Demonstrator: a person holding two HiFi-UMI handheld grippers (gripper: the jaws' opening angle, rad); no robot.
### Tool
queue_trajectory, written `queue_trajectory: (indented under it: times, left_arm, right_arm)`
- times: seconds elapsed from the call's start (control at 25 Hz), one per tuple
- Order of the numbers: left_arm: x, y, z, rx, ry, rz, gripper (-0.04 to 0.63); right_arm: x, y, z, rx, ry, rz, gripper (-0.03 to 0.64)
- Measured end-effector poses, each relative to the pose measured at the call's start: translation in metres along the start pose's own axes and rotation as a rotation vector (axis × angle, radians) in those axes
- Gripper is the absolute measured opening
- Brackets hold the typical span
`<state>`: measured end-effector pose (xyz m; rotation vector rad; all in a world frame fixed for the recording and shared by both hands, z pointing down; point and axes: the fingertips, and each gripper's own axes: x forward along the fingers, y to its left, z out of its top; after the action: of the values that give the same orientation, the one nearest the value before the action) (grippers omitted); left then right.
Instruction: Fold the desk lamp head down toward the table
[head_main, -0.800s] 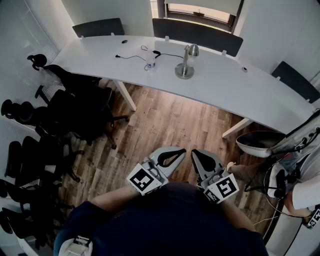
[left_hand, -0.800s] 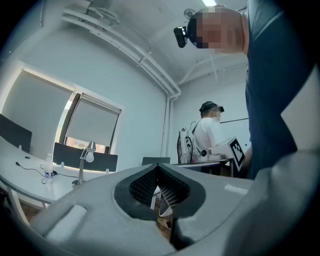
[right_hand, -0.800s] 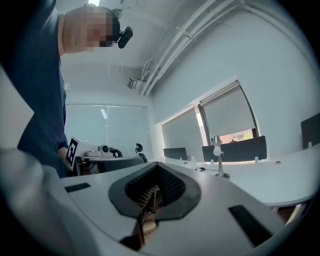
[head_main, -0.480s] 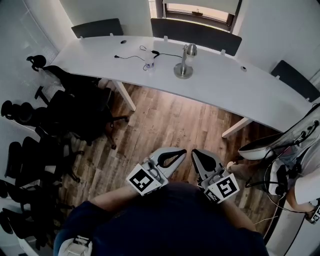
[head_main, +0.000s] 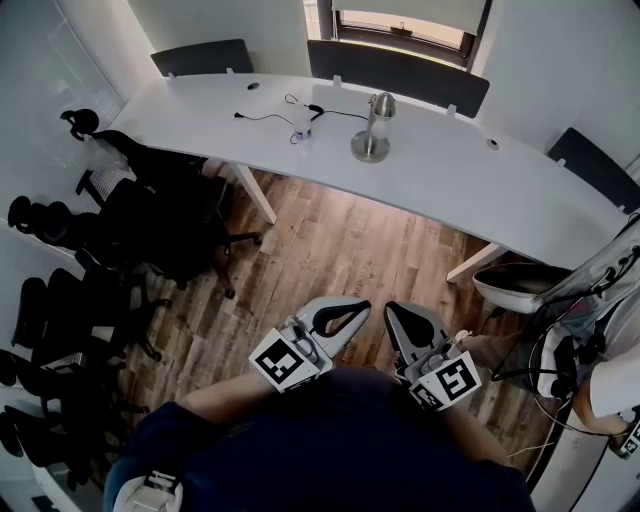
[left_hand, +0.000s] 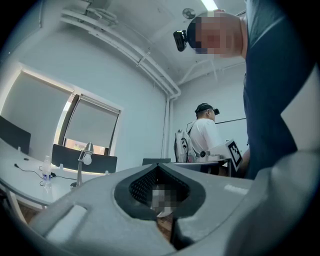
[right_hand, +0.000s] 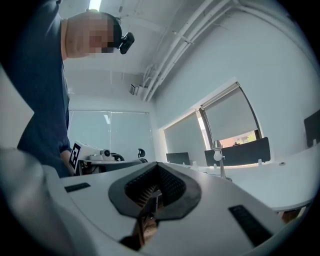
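Standing well back from the long white table (head_main: 480, 190), with the left gripper (head_main: 343, 316) and the right gripper (head_main: 402, 320) held side by side at lower centre of the head view, above the wood floor (head_main: 340, 250). Pointing both level toward the table. Showing the left jaws pressed fully together in the left gripper view, with nothing between them and nothing touched. Showing the same for the right jaws in the right gripper view: closed tip to tip, empty. Finding the desk lamp (head_main: 373, 128) at upper centre of the head view, upright on its round base on the table, head up at the top of the stem, well apart from both grippers. Seeing a small bottle (head_main: 302, 130) and a thin black cable (head_main: 275, 112) on the table just left of the lamp. Passing a cluster of black office chairs (head_main: 150, 220) along the left edge of the frame.
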<state>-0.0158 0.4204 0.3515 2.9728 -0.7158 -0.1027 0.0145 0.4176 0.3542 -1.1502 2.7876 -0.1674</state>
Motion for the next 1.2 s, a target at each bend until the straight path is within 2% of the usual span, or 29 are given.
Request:
queue_trajectory:
  times: [0.16, 0.36, 0.56, 0.8, 1.2]
  left_arm:
    - [0.024, 0.006, 0.002, 0.020, -0.015, 0.033, 0.006]
    - [0.018, 0.007, -0.009, 0.017, -0.007, 0.087, 0.006]
    - [0.037, 0.041, -0.009, 0.043, -0.023, 0.101, 0.006]
    - [0.071, 0.118, -0.008, 0.050, -0.045, 0.087, 0.006]
    - [0.121, 0.278, 0.021, 0.062, -0.052, -0.035, 0.006]
  right_arm:
    - [-0.003, -0.028, 0.004, 0.001, -0.009, 0.025, 0.008]
    - [-0.013, -0.030, -0.018, 0.030, 0.016, 0.048, 0.008]
    - [0.006, -0.063, -0.017, 0.011, 0.012, 0.041, 0.008]
    - [0.058, -0.116, -0.021, -0.004, 0.027, -0.003, 0.008]
    - [0.190, -0.207, 0.003, -0.030, 0.058, -0.114, 0.008]
